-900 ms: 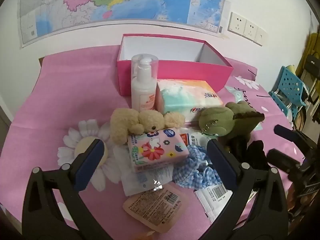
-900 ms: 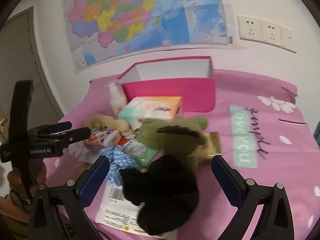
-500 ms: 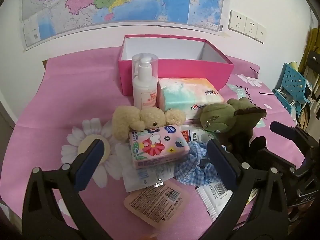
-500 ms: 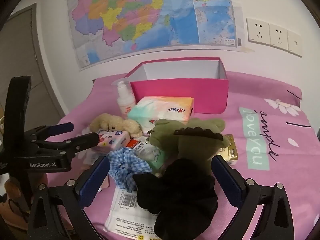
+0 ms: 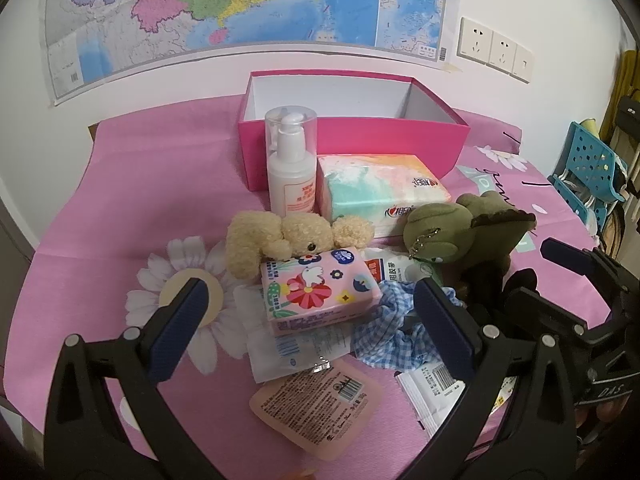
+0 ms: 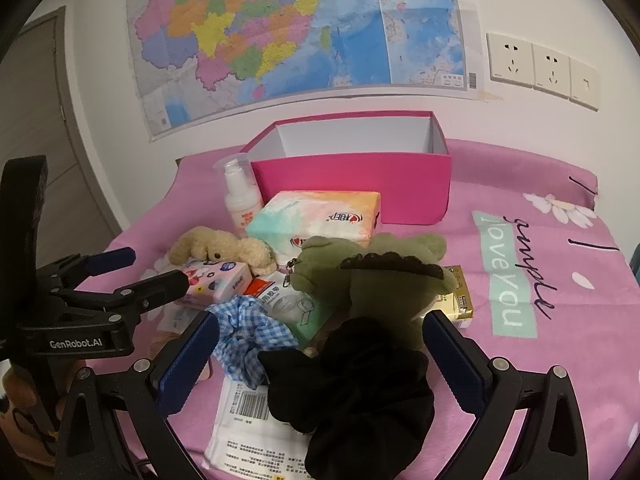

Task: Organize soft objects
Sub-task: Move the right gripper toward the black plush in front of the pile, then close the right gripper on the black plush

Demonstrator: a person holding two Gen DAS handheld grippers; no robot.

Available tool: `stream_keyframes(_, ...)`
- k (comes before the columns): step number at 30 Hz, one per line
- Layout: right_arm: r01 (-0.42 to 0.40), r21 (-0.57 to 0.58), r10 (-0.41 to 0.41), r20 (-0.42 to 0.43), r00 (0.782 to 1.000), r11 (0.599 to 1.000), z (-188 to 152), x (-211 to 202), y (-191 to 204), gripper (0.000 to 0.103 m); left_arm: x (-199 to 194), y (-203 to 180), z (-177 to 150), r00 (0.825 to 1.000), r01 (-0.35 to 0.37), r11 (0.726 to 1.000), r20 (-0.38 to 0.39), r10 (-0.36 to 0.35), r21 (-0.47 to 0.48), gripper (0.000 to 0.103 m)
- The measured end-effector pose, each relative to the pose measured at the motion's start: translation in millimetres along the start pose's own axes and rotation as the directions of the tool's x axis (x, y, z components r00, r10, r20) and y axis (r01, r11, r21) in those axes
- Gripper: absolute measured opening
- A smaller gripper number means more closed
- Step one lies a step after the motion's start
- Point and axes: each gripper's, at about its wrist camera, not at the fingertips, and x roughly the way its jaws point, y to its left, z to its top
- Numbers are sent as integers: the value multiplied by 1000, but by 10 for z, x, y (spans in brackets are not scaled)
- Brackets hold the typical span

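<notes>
A pile lies on the pink cloth: a beige plush bear (image 5: 280, 238) (image 6: 224, 246), a green plush dinosaur (image 5: 460, 228) (image 6: 376, 276), a blue checked scrunchie (image 5: 396, 332) (image 6: 252, 332), a black scrunchie (image 6: 360, 384), a floral tissue pack (image 5: 318, 294) and a large tissue pack (image 5: 380, 194) (image 6: 320, 216). An open pink box (image 5: 352, 152) (image 6: 356, 184) stands behind, empty. My left gripper (image 5: 312, 320) is open above the floral pack. My right gripper (image 6: 320, 356) is open around the black scrunchie.
A white pump bottle (image 5: 290, 168) stands in front of the box. Flat sachets (image 5: 316, 400) and paper packets (image 6: 248, 432) lie at the pile's near edge. A small gold box (image 6: 456, 300) sits right of the dinosaur. A blue perforated rack (image 5: 588, 168) stands off the table's right side.
Both grippers have drawn back and risen slightly, so the pile looks smaller and lower. Both stay open. No object has moved.
</notes>
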Motion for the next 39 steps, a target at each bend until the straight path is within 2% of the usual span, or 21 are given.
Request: stream_keyframes(39,1,27,-1,-17,1000,1000,-52,42,-62,103,-10,-107,-5,1000,-5,1000,11,5,30,102)
